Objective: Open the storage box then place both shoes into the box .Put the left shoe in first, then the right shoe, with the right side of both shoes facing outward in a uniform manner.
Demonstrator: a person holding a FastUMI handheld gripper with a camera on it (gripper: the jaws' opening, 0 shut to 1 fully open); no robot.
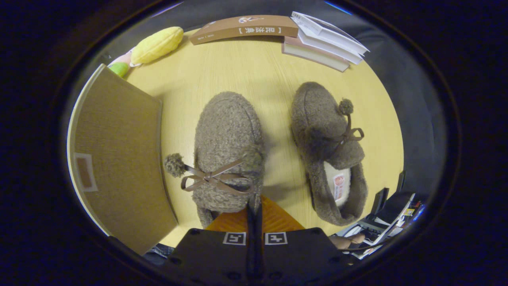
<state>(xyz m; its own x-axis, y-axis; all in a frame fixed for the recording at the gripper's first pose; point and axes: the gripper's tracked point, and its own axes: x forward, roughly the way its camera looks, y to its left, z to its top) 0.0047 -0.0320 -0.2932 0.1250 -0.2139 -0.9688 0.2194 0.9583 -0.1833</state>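
Two brown fuzzy slippers with ribbon bows and pompoms lie toes away from me on the yellow table (pixel 246 67). The slipper nearer the box (pixel 228 135) looks closer to me and larger, and its heel rim sits between my fingers. My gripper (pixel 254 205) is shut, both fingers pinching that heel rim. The other slipper (pixel 323 131) lies on the table to its right, its pale lining and label showing. The storage box (pixel 115 159), a brown woven panel with a cream edge, stands left of the held slipper. I cannot tell whether it is open.
Beyond the slippers, a brown book (pixel 244 28) and a stack of books (pixel 323 43) lie at the table's far edge. A yellow plush toy (pixel 156 44) and a green one (pixel 119 68) sit beyond the box. Clutter and a hand (pixel 349 240) lie off the table's near right.
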